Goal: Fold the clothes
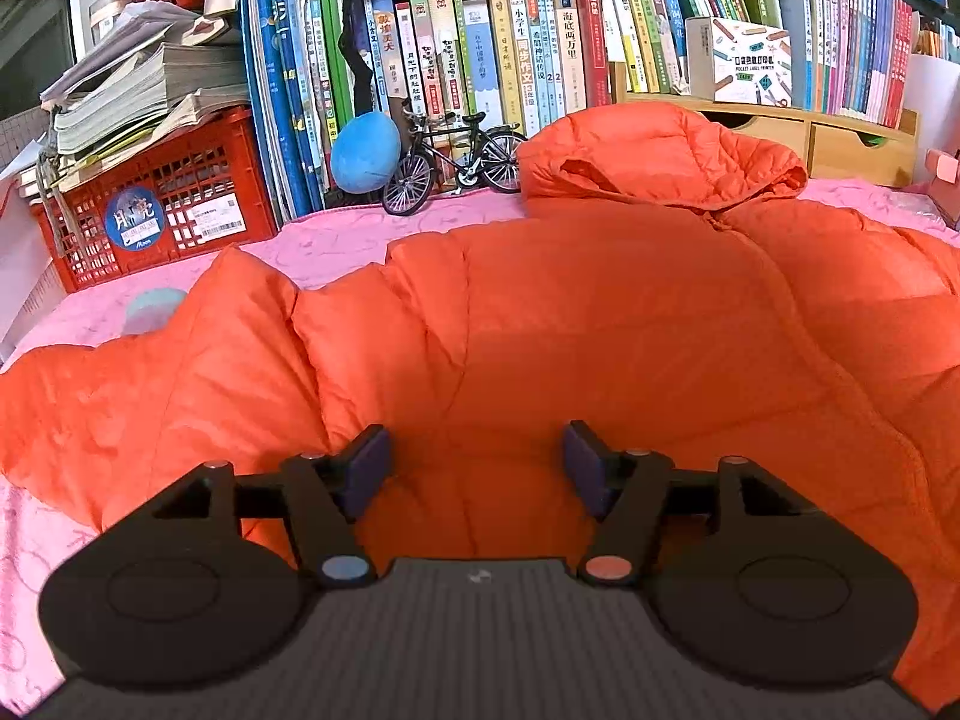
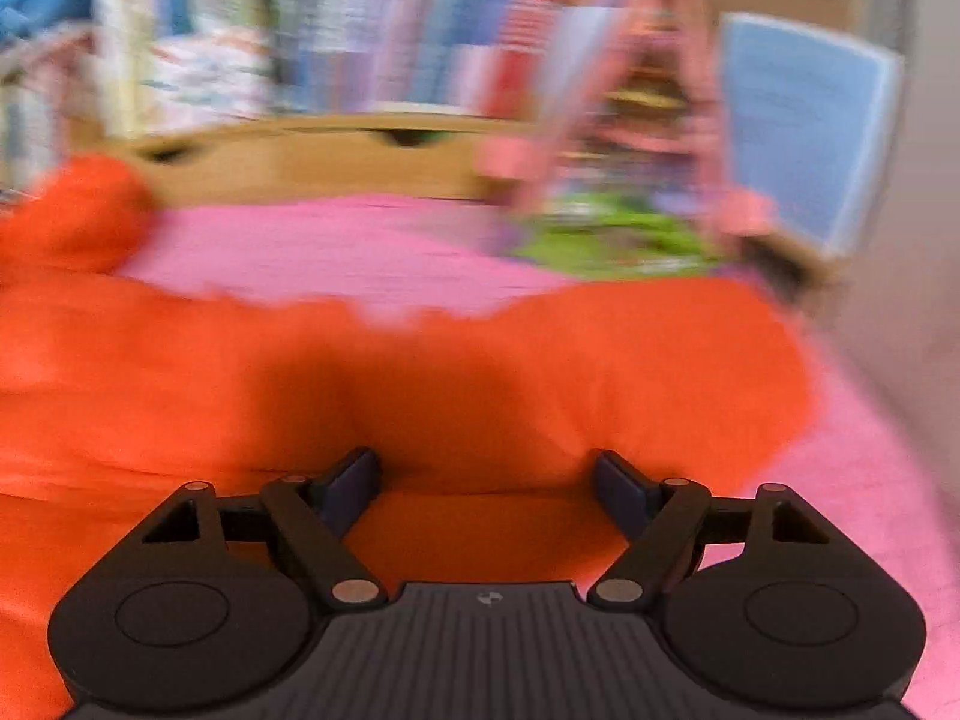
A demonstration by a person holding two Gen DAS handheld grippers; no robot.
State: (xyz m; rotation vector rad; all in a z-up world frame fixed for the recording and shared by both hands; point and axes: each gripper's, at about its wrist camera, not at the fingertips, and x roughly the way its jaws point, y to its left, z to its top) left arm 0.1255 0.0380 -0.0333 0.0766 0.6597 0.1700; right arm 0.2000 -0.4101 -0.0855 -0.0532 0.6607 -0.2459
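Both the left gripper [image 1: 477,468] and right gripper [image 2: 489,492] hang released over the orange jacket [image 1: 600,330]; blur smears the right view, so the surface's [image 2: 360,252] far edge perhaps holds toys.

Blurred view, right tongs [image 2: 487,489] apart over orange jacket [image 2: 420,372], pink table [image 2: 336,252] cover, wooden drawers [image 2: 336,162] far.

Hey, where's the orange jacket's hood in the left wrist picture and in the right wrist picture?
Left wrist: the hood is upper right of centre, at the far end of the jacket, before the wooden drawers.
Right wrist: an orange lump at the left edge, mid-height, is probably the hood, but it is blurred.
Shared landmark: the wooden drawers, just behind it in both.
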